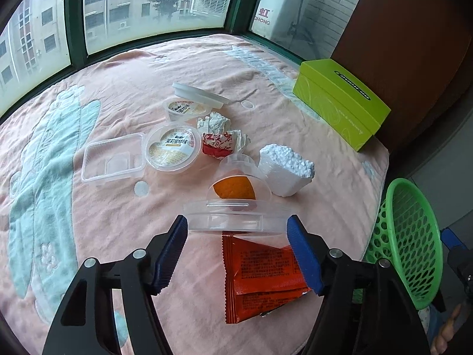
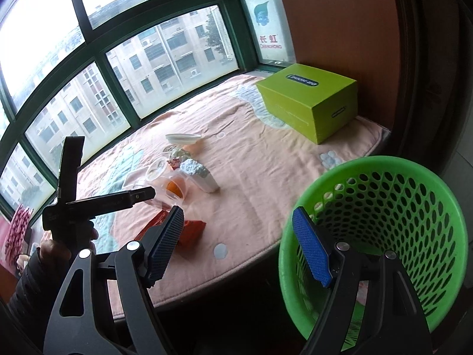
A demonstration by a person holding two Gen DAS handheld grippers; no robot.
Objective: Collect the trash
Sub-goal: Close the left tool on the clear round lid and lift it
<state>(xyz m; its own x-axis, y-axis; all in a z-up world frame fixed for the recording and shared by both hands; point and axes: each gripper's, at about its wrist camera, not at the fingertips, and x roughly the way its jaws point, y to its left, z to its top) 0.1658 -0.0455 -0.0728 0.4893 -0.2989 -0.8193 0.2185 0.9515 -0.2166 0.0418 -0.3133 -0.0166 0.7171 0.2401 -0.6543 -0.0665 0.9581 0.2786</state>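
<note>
Looking along the left gripper [image 1: 237, 226], its blue pads [image 1: 175, 236] are seen pressed on either side of the rim of a clear domed plastic cup [image 1: 236, 204], which lies on its side at the lower centre of the frame with something orange inside; the grasping step of the collection is judged to be in hand. Beneath the cup an orange-red sachet [image 1: 260, 278] lies flat on the pink blanket [image 1: 118, 207], covered in small print too fine to be read. More trash is spread across the middle of the frame: a clear tray [image 1: 113, 158], two pudding tubs [image 1: 173, 149] with Chinese lettering (a jasmine-flavour line, as far as can be made out), a crumpled red-and-white wrapper [image 1: 220, 143] and a white foam block [image 1: 285, 170]. A green box [image 1: 340, 103] at the upper right carries an oval label that is not reliably legible. In the right wrist view, the right gripper [image 2: 236, 236] is held with its fingers apart and nothing between them, just beside the green mesh basket [image 2: 384, 236] at the lower right, which appears empty. The cup is visible at centre left, and "CHANGHONG" is read on the window sticker [image 2: 270, 43]. Next, a lift of the cup and a carry across to the basket would be called for, with the light, slippery rim kept firmly clamped.
</note>
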